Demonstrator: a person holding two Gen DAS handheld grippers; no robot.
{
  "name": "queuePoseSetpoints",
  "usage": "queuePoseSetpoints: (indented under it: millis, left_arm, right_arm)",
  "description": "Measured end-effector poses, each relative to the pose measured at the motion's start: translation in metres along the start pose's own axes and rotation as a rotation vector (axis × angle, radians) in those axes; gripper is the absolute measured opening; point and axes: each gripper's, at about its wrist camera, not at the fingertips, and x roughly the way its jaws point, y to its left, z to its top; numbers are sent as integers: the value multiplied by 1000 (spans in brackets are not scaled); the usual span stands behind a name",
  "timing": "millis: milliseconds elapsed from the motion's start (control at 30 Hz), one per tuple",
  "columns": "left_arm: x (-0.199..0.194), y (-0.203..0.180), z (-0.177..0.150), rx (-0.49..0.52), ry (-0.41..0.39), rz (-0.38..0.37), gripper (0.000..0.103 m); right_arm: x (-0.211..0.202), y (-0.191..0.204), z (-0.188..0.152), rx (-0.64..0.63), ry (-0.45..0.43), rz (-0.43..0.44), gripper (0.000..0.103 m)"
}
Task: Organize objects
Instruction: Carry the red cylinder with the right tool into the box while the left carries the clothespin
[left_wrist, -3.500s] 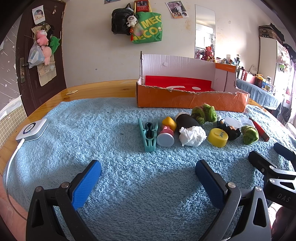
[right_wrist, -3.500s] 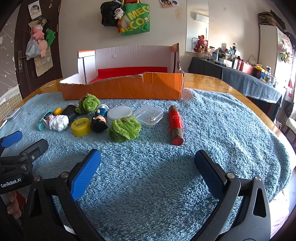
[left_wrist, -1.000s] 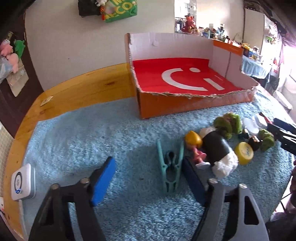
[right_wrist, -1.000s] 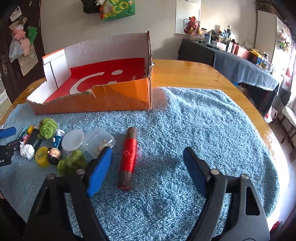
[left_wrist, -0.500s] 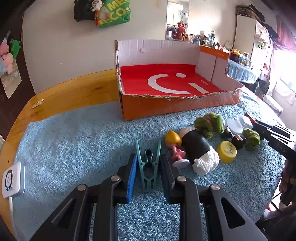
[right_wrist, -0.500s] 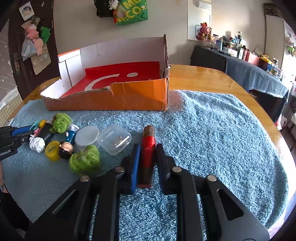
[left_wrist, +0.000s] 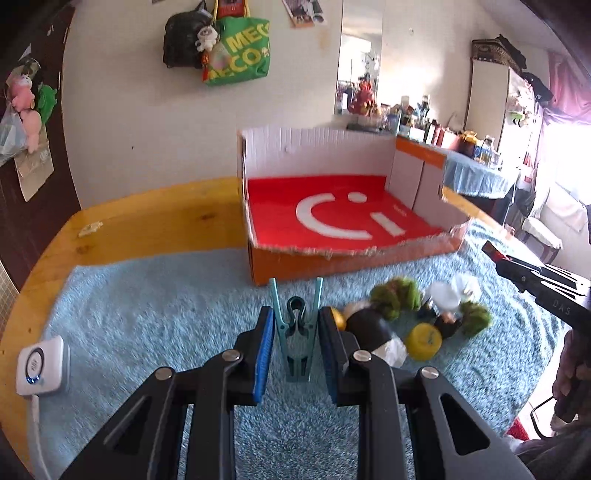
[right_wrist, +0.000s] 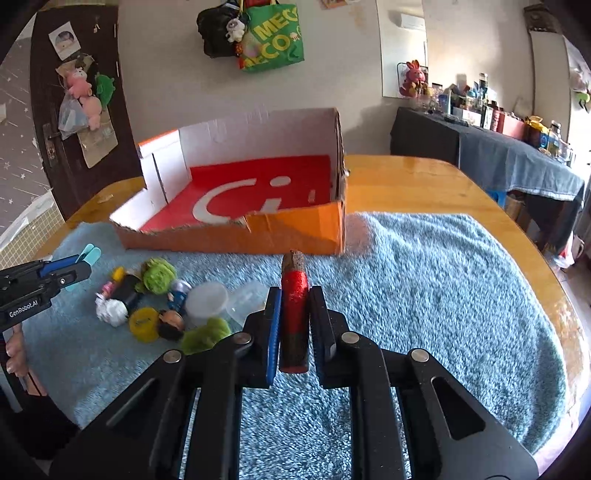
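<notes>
The wooden bench (right_wrist: 424, 184) fills the room's middle, a blue towel (right_wrist: 443, 288) spread across most of it. At the towel's far edge sits the open cardboard box (left_wrist: 332, 258), red floor bare, low front wall torn ragged. That looks like the destination. In front of it a cluster of small toys (left_wrist: 417, 325) lies bunched together: green fuzzy balls, a yellow cap, little figures, clear lids.

Now the two picks. The right gripper (right_wrist: 293, 325) is pinched on the red cylinder (right_wrist: 294, 306), its brown tip poking out forward toward the box. The left gripper (left_wrist: 295, 343) is clamped on the teal clothespin (left_wrist: 296, 332), prongs pointing ahead.

Both pieces appear just clear of the towel, so this reads as the carry stage. Next call: swing each one over that torn front wall, get well above the red floor, then let go without the two grippers crossing paths.
</notes>
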Motion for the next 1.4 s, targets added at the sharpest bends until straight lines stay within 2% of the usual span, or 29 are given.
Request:
queuePoseSetpoints:
  millis: [300,600,733,1067,1400]
  left_arm:
    - [-17,1,21,-8,-63,-6,25]
    - [-16,2,33,-8,-74,-28,25]
    - [-8,3,50,2,-73,-34,25]
    - [48,2,87,33,27,-44,25]
    - [101,-3,106,94,135,-26,25]
  right_arm:
    - [-14,9,28,-25,-67,20,14]
    - [-9,8,34,-16,-61,32,14]
    - [-5,7,46,-21,-69,33,14]
    - [41,3,95,-56,-19,50,14]
    - [102,2,118,-111,133,40,14]
